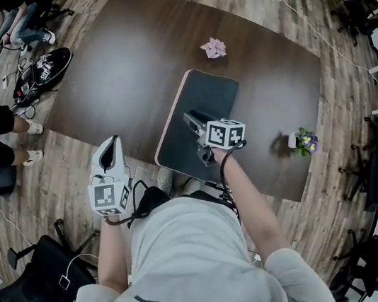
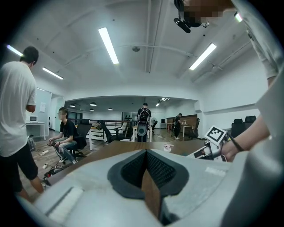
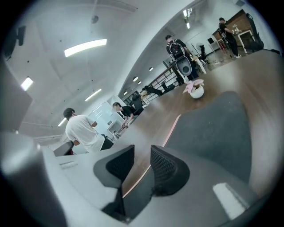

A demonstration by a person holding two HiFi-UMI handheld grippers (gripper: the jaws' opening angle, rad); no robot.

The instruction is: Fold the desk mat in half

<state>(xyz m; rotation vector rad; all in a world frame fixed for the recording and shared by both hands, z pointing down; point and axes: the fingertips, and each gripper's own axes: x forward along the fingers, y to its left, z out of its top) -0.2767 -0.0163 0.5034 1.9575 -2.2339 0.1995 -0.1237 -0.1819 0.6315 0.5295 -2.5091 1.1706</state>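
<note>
White shirt (image 1: 192, 254) in the foreground, the right gripper (image 1: 191, 121) hovers with jaws parted and empty over the desk mat (image 1: 208, 93), a dark, matte, round-cornered sheet with a pink edge on the brown wood-look bench (image 1: 111, 73) (seemingly folded already, though the angle leaves doubt). Left gripper (image 1: 111, 147), clenched on nothing, hangs off the bench. The next move is probably to smooth the crease.

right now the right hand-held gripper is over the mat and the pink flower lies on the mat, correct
No. The pink flower lies on the bare table beyond the mat, as the head view shows. The right hand-held gripper is over the mat.
</note>
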